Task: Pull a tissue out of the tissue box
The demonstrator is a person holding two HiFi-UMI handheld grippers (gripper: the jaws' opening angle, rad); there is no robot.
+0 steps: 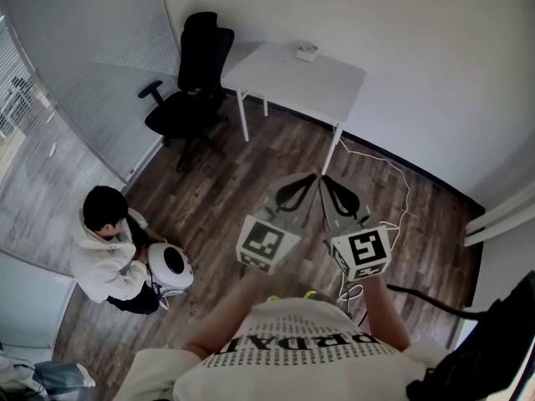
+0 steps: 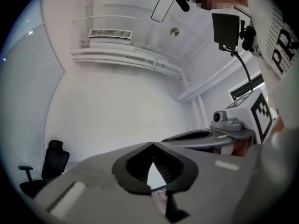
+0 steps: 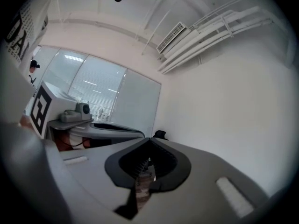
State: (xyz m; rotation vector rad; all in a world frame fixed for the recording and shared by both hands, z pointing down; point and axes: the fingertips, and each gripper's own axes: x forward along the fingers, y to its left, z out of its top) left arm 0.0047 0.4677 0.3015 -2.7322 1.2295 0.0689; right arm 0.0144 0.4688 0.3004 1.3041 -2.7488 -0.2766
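Tissue box is probably the small white thing on the far table, well apart from both tools. Left gripper and right gripper are closed and empty. The person should walk up first, then open one.

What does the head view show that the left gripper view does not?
Only the head view: the white table with a small white box, and a crouching person. Only the left gripper view: the ceiling air vent and pipes. Both: the black office chair, plus the left gripper and right gripper, jaws together.
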